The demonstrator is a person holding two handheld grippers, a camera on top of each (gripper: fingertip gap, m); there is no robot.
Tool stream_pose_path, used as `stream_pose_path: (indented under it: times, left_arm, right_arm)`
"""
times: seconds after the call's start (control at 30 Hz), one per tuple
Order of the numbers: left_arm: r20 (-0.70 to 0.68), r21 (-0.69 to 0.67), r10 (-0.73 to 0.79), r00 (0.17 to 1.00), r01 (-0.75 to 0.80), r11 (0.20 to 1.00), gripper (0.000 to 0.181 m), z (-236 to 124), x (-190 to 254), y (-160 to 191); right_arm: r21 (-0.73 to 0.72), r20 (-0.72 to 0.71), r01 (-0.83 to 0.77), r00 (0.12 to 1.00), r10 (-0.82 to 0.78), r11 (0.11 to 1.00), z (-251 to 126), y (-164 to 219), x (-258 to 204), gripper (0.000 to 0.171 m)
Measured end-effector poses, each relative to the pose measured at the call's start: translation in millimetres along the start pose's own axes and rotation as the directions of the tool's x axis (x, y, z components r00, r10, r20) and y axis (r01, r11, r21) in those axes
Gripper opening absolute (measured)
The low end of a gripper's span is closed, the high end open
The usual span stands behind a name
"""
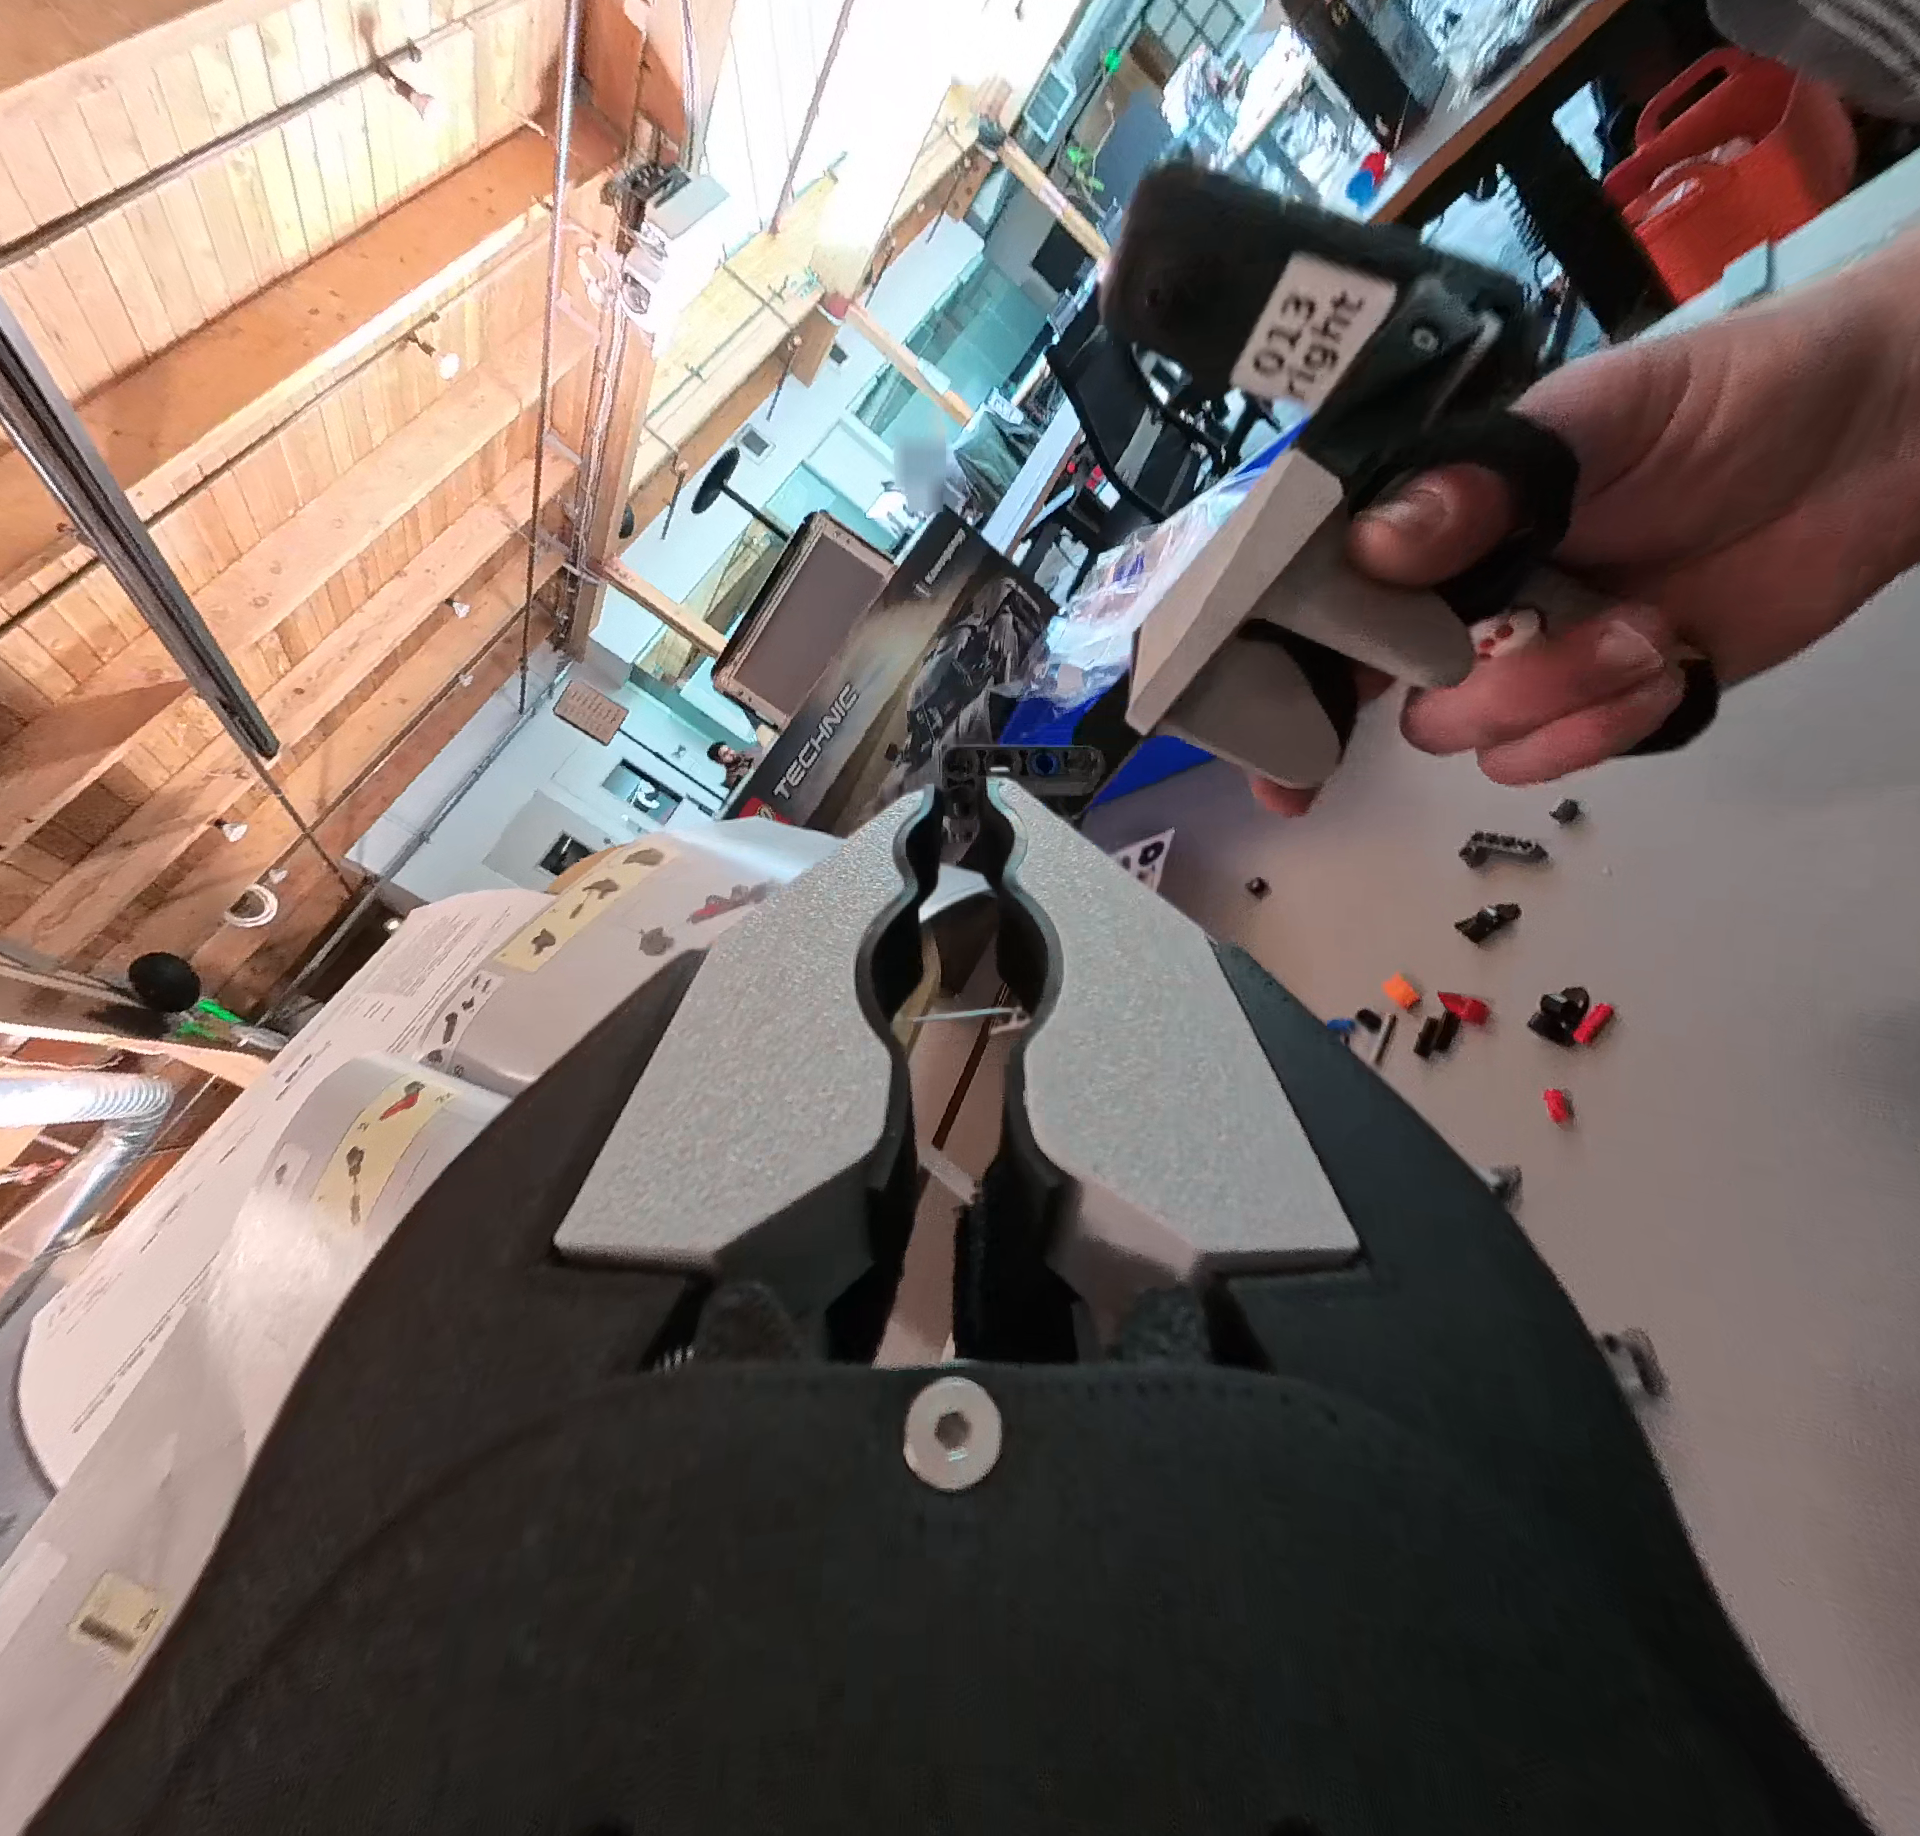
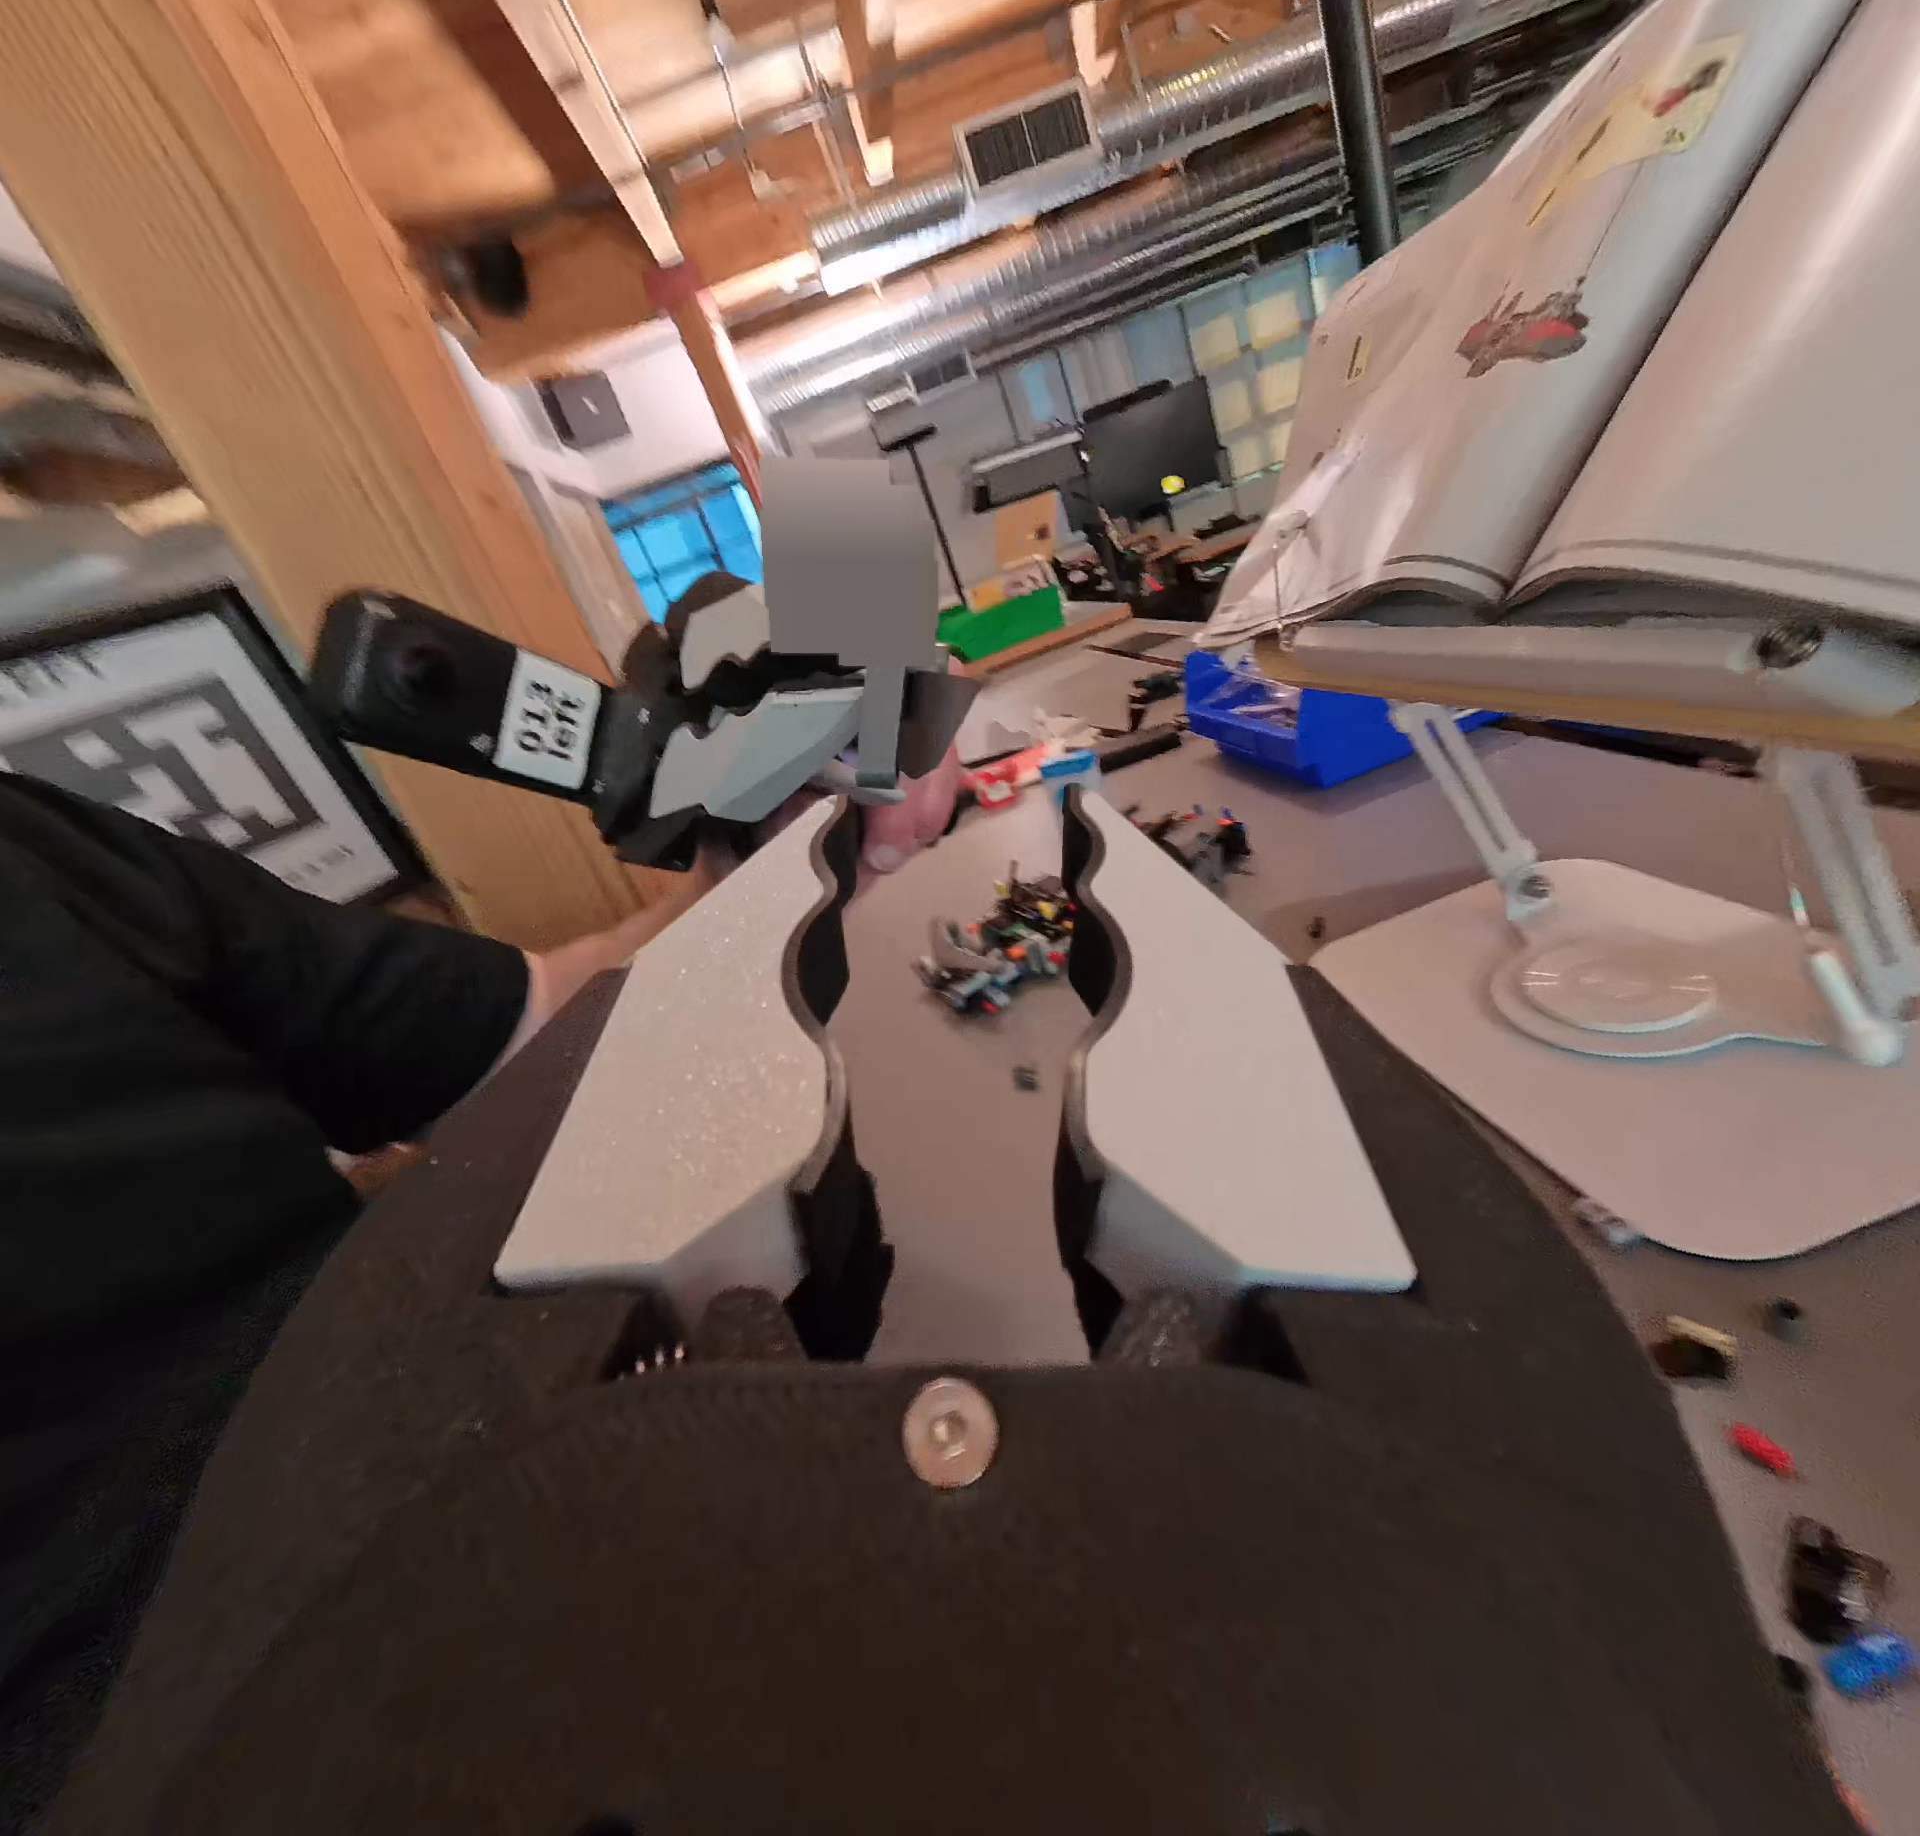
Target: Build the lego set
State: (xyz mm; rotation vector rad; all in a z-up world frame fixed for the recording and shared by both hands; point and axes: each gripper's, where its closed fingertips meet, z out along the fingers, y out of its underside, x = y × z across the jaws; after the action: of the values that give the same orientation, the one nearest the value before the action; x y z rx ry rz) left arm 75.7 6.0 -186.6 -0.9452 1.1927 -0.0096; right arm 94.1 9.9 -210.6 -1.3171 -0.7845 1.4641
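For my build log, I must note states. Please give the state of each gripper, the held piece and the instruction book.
left gripper: shut on black lego piece
black lego piece: held, lifted
right gripper: open, empty
instruction book: open on stand

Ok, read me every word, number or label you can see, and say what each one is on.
I won't read writing out; here is where it stands.
White sticker on a black camera: printed characters.
Dark box: brand lettering along its edge.
Instruction booklet: print too small to read.
Framed black-and-white marker: a pattern, with blurred small print below.
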Motion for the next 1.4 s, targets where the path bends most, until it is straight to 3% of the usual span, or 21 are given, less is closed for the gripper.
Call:
stream_pose_path:
  times: [0.13,0.3,1.4]
  left_arm:
    - [-0.004,-0.094,0.05,0.999,-0.05,0.994,0.004,-9,9,14]
    - [-0.017,-0.155,0.087,0.996,-0.088,0.984,0.005,-23,17,25]
    - [-0.023,-0.187,0.093,0.995,-0.096,0.978,0.004,-36,16,36]
  right_arm:
    - [-0.077,-0.06,0.144,0.987,-0.148,0.987,6,11,-2,0.04]
    - [-0.117,-0.083,0.2,0.974,-0.21,0.973,13,19,-4,0.044]
    - [-0.168,-0.069,0.207,0.973,-0.221,0.964,24,34,-8,0.05]
